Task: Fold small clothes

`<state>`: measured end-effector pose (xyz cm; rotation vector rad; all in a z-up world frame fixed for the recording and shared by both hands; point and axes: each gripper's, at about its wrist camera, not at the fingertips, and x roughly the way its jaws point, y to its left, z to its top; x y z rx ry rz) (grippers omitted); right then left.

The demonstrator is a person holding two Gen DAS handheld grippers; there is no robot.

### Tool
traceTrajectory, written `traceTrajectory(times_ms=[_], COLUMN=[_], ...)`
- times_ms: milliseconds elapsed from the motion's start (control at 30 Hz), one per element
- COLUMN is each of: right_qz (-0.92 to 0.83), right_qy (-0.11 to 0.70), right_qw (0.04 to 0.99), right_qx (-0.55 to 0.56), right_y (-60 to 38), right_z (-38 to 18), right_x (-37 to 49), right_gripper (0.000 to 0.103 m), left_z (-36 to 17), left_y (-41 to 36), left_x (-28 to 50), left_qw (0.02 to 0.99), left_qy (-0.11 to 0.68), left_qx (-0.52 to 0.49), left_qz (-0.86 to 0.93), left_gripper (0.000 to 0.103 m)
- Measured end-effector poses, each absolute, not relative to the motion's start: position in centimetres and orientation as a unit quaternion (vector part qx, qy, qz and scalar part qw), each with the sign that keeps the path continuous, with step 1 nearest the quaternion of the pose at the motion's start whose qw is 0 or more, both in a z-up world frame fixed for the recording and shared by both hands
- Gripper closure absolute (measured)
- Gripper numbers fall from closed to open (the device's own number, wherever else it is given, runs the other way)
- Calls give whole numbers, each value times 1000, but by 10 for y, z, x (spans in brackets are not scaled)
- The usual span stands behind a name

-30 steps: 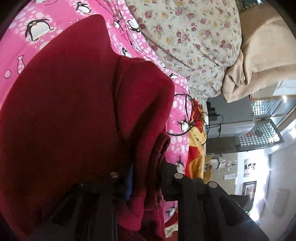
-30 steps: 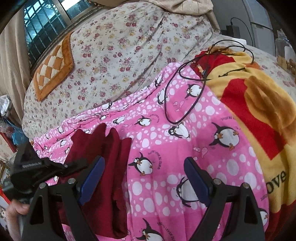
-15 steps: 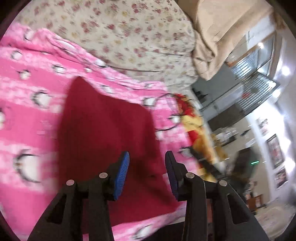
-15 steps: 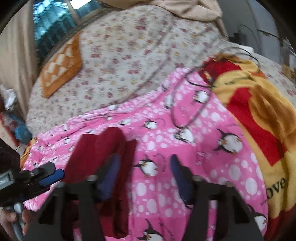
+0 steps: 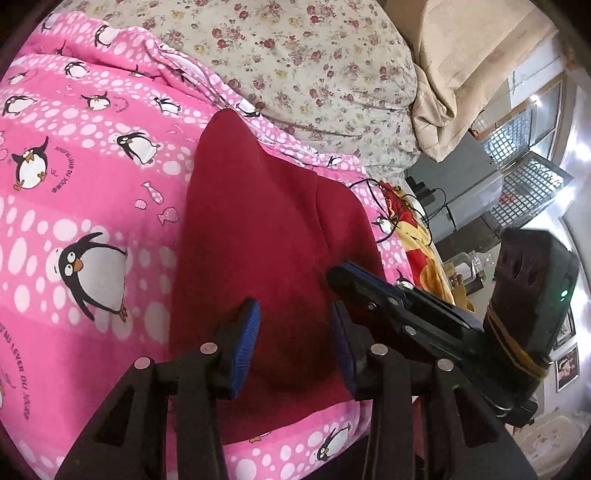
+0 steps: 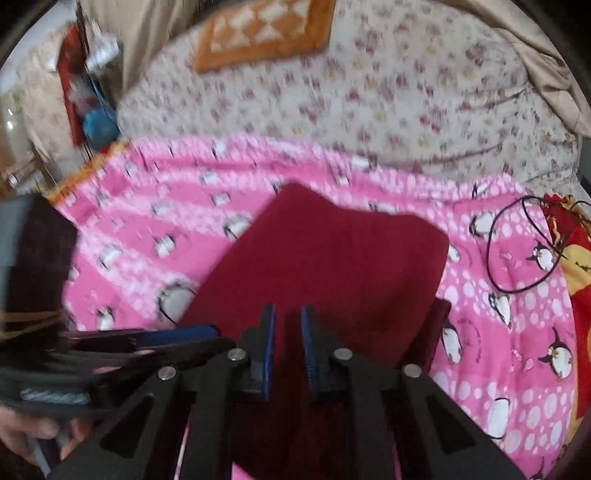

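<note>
A dark red garment (image 5: 266,236) lies folded flat on the pink penguin sheet (image 5: 85,177); it also shows in the right wrist view (image 6: 332,258). My left gripper (image 5: 293,345) is open and empty, its blue pads hovering over the garment's near edge. My right gripper (image 6: 287,350) hangs over the same near part, its pads a narrow gap apart with nothing between them. The right gripper's body (image 5: 399,306) shows beside the left one in the left wrist view, and the left gripper (image 6: 147,341) shows at the left of the right wrist view.
A floral quilt (image 5: 314,55) is heaped behind the sheet. A black cable (image 6: 517,251) lies on the sheet to the right, by a red and yellow blanket (image 6: 576,266). An orange patterned cushion (image 6: 262,33) sits at the back.
My left gripper let go of the red garment and pulled back; the garment now lies flat. My right gripper narrowed its jaws and swung left over the garment.
</note>
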<state>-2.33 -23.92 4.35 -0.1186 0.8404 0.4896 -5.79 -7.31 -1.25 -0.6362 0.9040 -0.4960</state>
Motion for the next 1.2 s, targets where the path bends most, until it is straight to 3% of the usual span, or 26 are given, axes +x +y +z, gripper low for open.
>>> traceTrajectory(times_ms=[167, 233, 300, 533, 600, 700, 767, 867, 967, 1000, 1033, 1067, 1133, 1200], right_qz=[149, 144, 148, 189, 212, 199, 176, 179, 201, 206, 204, 196, 164, 156], right_qy=[418, 435, 444, 349, 346, 423, 474, 475, 456, 431, 412, 392, 368, 372], right_qw=[894, 888, 884, 916, 912, 884, 863, 861, 866, 876, 884, 894, 910, 908], right_qx=[-69, -31, 4, 61, 58, 8, -6, -13, 43, 71, 85, 95, 96, 116], right_y=[-288, -320, -342, -349, -338, -313, -308, -306, -323, -334, -342, -347, -353, -356], right_z=[36, 27, 19, 54, 56, 19, -8, -2, 18, 33, 42, 52, 63, 60], right_x=[-42, -53, -60, -86, -91, -77, -62, -61, -65, -63, -61, -55, -35, -5], right_gripper=[95, 83, 79, 79, 80, 86, 85, 84, 84, 84, 77, 61, 52, 52], left_z=[-19, -22, -22, -16, -19, -30, -35, -23, 1, 13, 20, 28, 31, 24], left_y=[-71, -71, -73, -68, -68, -70, -71, -73, -69, -68, -69, -71, -73, -76], left_x=[-56, -55, -56, -62, -66, -73, -81, -84, -77, -68, -58, -38, 3, 44], left_qw=[808, 802, 806, 814, 829, 839, 845, 848, 859, 867, 873, 877, 868, 861], left_qy=[424, 425, 420, 419, 414, 410, 404, 411, 398, 387, 381, 381, 402, 428], left_qx=[-310, -316, -311, -298, -277, -268, -265, -250, -243, -235, -227, -217, -214, -205], left_qz=[-266, -278, -278, -270, -254, -237, -230, -223, -212, -207, -203, -198, -199, -183], left_gripper=[74, 74, 74, 75, 83, 99, 100, 100, 93, 82, 70, 66, 64, 64])
